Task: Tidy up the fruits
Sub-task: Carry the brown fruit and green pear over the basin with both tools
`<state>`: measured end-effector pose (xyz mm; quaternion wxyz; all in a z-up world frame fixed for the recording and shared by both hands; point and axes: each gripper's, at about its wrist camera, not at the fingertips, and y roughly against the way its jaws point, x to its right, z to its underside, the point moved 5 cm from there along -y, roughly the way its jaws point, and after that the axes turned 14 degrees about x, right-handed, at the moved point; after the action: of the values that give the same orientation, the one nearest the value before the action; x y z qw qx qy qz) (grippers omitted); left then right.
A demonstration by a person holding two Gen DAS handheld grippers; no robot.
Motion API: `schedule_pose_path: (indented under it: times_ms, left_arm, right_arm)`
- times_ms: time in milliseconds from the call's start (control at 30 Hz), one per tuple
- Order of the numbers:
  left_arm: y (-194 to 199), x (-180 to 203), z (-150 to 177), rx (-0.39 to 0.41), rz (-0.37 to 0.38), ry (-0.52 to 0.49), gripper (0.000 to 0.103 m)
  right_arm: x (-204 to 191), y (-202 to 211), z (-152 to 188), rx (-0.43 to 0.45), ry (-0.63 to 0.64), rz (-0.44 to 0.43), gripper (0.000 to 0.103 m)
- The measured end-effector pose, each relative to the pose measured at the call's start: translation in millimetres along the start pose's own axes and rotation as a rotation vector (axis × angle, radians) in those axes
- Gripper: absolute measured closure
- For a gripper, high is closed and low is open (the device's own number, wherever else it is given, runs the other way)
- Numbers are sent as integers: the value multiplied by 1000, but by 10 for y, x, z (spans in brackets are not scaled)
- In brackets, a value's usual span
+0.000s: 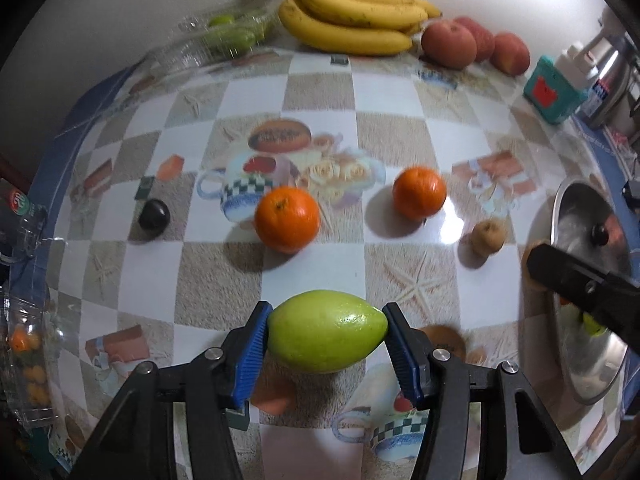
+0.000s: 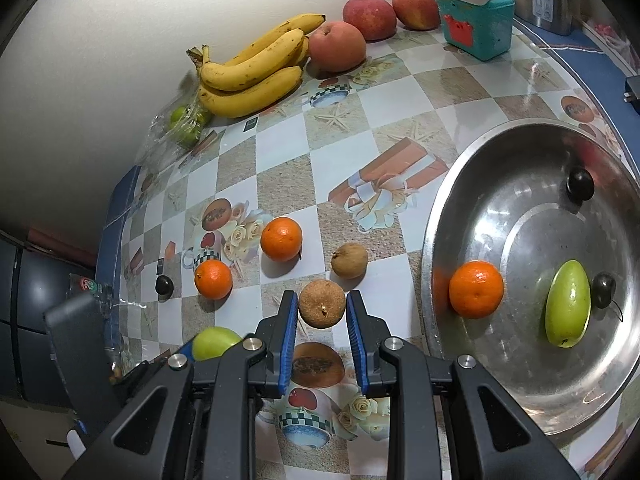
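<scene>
Blue-padded left gripper (image 1: 326,336) pinches a smooth green mango-shaped fruit (image 1: 327,331) by its ends; the right gripper (image 2: 322,312) clamps a rough brown round fruit (image 2: 321,303) just left of the steel basin (image 2: 448,216), likely their destination.
</scene>
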<state>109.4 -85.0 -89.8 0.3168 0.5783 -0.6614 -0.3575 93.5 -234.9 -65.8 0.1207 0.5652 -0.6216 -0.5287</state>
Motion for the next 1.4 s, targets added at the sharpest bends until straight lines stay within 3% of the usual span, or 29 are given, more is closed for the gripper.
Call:
schedule_pose_path:
  times_ms: [333, 700, 1000, 1400]
  left_arm:
    - [318, 94, -303, 136, 53, 21, 44]
    - [368, 598, -396, 131, 146, -2, 44]
    - [470, 1361, -548, 163, 237, -132, 44]
    - [320, 1898, -543, 141, 278, -198, 44]
  right_arm:
    - [226, 115, -132, 46, -34, 46, 77]
    - [667, 302, -312, 100, -100, 116, 77]
    - [1134, 477, -452, 146, -151, 222, 77]
    - [1628, 638, -574, 181, -224, 303, 77]
